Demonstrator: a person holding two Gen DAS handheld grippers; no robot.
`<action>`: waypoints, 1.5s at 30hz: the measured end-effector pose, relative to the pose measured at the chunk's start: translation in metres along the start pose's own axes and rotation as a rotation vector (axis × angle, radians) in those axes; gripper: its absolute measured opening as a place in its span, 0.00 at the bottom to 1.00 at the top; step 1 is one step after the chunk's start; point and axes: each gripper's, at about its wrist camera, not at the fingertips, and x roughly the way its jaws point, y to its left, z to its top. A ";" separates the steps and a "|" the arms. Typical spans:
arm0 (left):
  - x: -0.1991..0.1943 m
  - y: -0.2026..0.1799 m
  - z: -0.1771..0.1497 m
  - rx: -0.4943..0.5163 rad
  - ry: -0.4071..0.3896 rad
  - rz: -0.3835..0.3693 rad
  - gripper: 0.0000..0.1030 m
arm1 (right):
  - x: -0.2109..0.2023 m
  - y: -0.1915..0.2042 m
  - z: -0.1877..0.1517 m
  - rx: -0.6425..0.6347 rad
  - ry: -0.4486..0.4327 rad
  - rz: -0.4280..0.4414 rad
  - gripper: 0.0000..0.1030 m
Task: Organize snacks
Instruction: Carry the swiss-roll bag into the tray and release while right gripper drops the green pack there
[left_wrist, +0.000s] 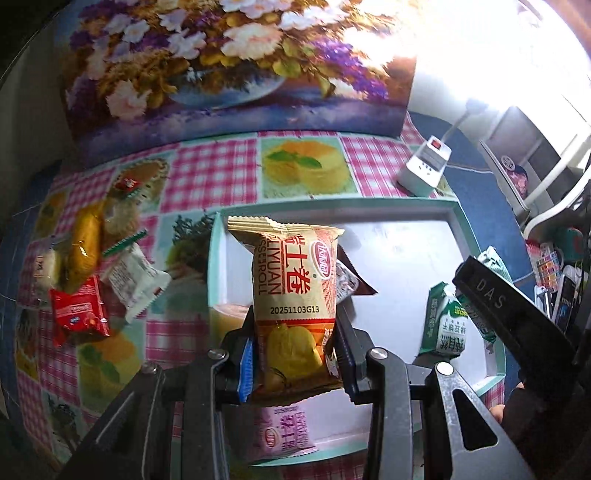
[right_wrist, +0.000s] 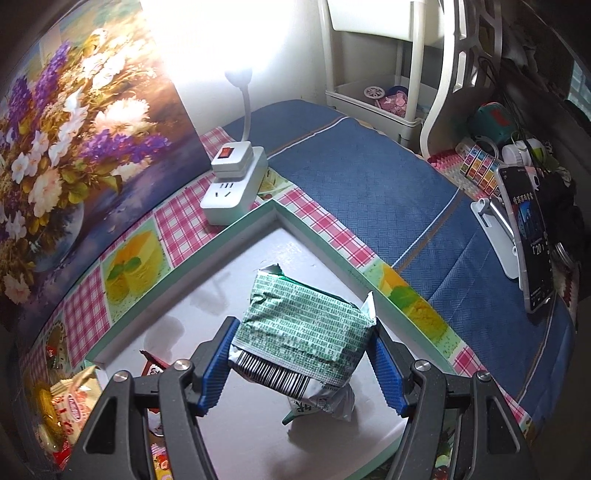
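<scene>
Over tray (left_wrist: 458, 221), roll pack (left_wrist: 295, 295) reads "LIYUAN 20251103G13"

"LIYUAN" and "20251103G13" on yellow snack packet (left_wrist: 295, 295), "DAS" on black claw finger (left_wrist: 491, 293)

A cream and orange Swiss-roll snack packet (left_wrist: 295, 314) is standing upright over the near left part of a shallow white tray with a mint-green rim (left_wrist: 332, 202), its crimped top pointing away. A green and white printed packet (right_wrist: 303, 332) is hanging tilted above the tray's near right side, barcode end nearest. More small snacks, among them a red packet (left_wrist: 79, 314) and a white packet (left_wrist: 135, 282), are lying loose on the checked cloth left of the tray.
</scene>
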 end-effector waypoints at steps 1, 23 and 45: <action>0.002 -0.002 -0.001 0.004 0.005 -0.006 0.38 | 0.000 0.000 0.000 0.001 0.001 0.001 0.70; 0.011 0.008 -0.001 -0.065 0.048 -0.020 0.54 | 0.009 0.003 -0.005 -0.013 0.036 0.011 0.70; 0.014 0.075 -0.005 -0.313 0.031 0.111 0.84 | 0.024 0.017 -0.016 -0.092 0.091 -0.001 0.88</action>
